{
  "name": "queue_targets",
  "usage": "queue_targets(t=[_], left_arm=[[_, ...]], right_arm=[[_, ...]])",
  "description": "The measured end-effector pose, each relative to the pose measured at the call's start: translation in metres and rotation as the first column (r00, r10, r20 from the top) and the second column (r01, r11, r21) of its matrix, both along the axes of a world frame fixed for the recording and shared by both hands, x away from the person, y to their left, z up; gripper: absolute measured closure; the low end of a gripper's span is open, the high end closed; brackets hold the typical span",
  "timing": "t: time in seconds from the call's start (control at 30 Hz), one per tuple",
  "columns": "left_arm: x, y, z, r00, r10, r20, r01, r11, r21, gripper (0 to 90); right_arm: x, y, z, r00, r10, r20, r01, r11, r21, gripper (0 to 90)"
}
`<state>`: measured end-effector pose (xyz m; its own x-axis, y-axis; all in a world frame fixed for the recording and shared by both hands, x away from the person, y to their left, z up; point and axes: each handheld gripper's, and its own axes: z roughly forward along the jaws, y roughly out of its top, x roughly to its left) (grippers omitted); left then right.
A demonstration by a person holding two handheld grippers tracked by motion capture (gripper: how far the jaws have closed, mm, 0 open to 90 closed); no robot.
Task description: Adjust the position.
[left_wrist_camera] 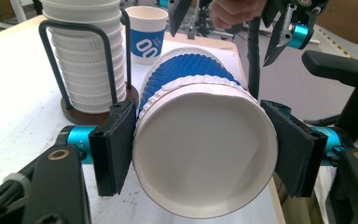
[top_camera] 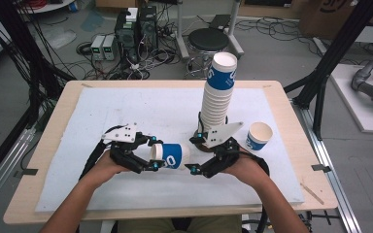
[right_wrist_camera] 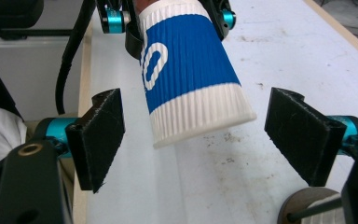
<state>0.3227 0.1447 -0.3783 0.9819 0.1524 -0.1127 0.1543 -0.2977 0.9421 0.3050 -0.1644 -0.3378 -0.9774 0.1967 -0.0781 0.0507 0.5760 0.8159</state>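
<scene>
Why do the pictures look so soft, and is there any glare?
High view: even overhead light, mild blockiness, no harsh glare on the white table mat. Left gripper view: the blue-and-white ribbed paper cup looms large and bulges from lens distortion, with soft edges. Right gripper view: the black padded jaws look slightly blurred; the cup's shadow is faint.

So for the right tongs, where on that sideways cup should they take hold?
On the white ribbed band at the free end of the cup, coming straight along its axis from the right. The cup lies level, its other end clamped by the left tongs, and the open right tongs already flank that band without touching.
</scene>
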Motion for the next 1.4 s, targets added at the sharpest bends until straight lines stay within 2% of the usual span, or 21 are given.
queue_targets(t=[0.2, 0.3, 0.43, 0.53, 0.8, 0.93, 1.03, 1.4], left_arm=[[-0.001, 0.001, -0.007, 1.0, 0.008, 0.002, -0.008, 0.9995, -0.03, 30.1], [-0.002, 0.001, -0.009, 1.0, 0.01, 0.002, -0.01, 0.9985, -0.053, 30.0], [-0.003, 0.001, -0.01, 1.0, 0.008, 0.004, -0.008, 0.9968, -0.079, 30.0], [-0.004, 0.002, -0.011, 1.0, 0.006, 0.001, -0.006, 0.9951, -0.098, 30.0], [-0.006, 0.0, -0.01, 0.9999, -0.012, 0.008, 0.013, 0.9928, -0.119, 30.1], [-0.007, -0.001, -0.011, 0.9997, -0.021, 0.011, 0.022, 0.9916, -0.127, 30.1], [-0.008, -0.002, -0.011, 0.9995, -0.028, 0.013, 0.03, 0.9905, -0.134, 30.1], [-0.008, -0.002, -0.01, 0.9989, -0.047, 0.008, 0.047, 0.9862, -0.159, 30.1]], right_arm=[[-0.001, -0.013, -0.01, 0.9987, -0.044, -0.025, 0.045, 0.997, 0.063, 20.4], [-0.002, -0.019, -0.016, 0.9971, -0.067, -0.036, 0.07, 0.9945, 0.078, 20.4], [-0.004, -0.026, -0.023, 0.9946, -0.088, -0.054, 0.094, 0.9884, 0.119, 20.3], [-0.005, -0.03, -0.028, 0.9926, -0.101, -0.066, 0.109, 0.9853, 0.131, 20.4], [-0.007, -0.036, -0.042, 0.9873, -0.119, -0.105, 0.138, 0.971, 0.195, 20.4], [-0.007, -0.036, -0.047, 0.9848, -0.116, -0.13, 0.143, 0.9646, 0.222, 20.4], [-0.007, -0.035, -0.049, 0.9848, -0.112, -0.133, 0.142, 0.9601, 0.241, 20.4], [-0.006, -0.03, -0.053, 0.985, -0.066, -0.16, 0.107, 0.9588, 0.263, 20.4]])
